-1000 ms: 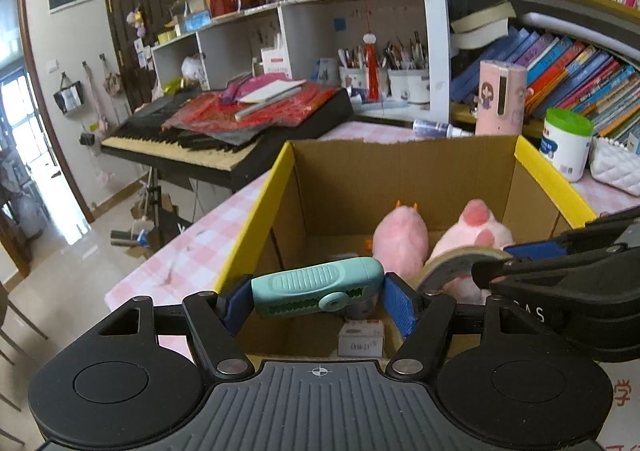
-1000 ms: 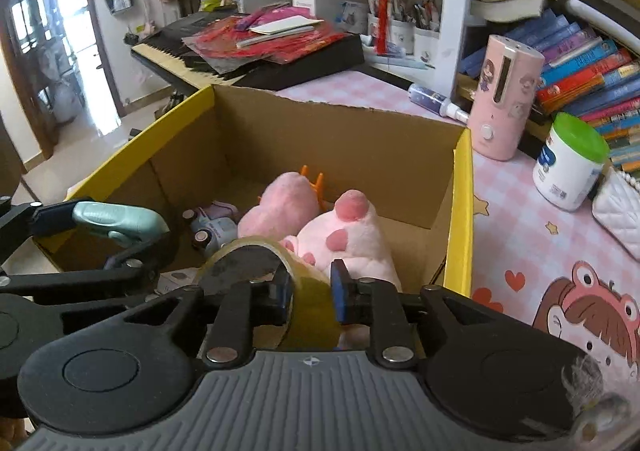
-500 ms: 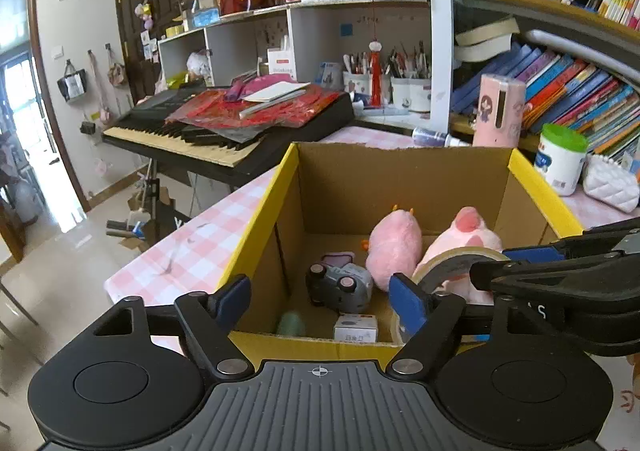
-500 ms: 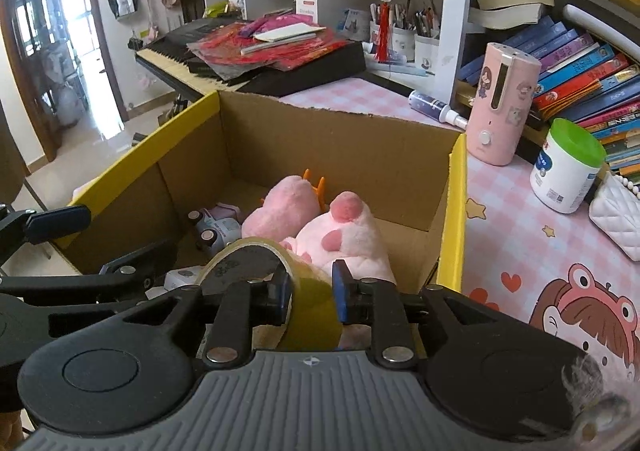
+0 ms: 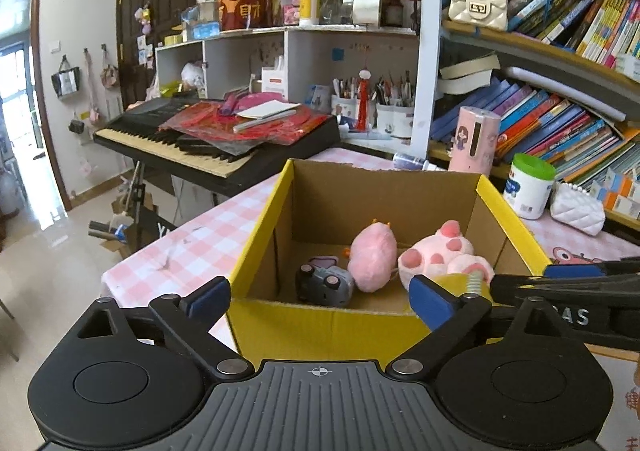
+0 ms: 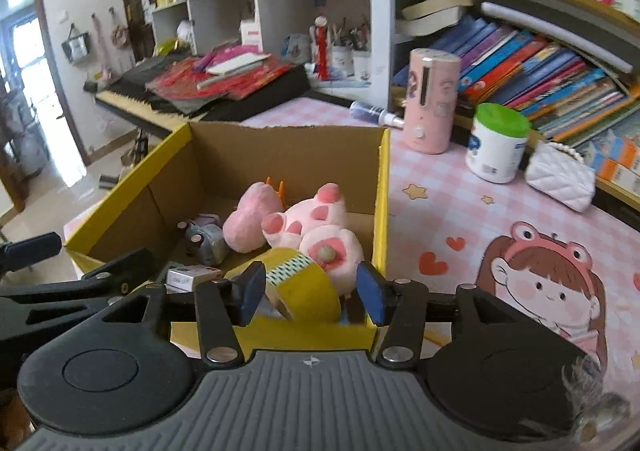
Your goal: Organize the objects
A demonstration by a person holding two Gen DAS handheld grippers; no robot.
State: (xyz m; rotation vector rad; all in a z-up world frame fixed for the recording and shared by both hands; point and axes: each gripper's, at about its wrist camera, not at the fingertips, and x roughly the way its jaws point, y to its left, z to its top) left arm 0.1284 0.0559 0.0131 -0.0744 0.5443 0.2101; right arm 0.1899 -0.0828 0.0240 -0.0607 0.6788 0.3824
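My right fingers are spread and grasp nothing; the tape lies between them, inside the box, against the pig. My left fingers gape empty at the box's near rim, on the counter.

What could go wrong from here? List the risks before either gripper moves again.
1. The tape roll sits tilted on edge between the open right gripper fingers; moving forward could snag or knock it.
2. The two grippers are close over the box; the left gripper could bump the right one.
3. The yellow front rim is just below both grippers, so dropping lower might catch it and shove the box.
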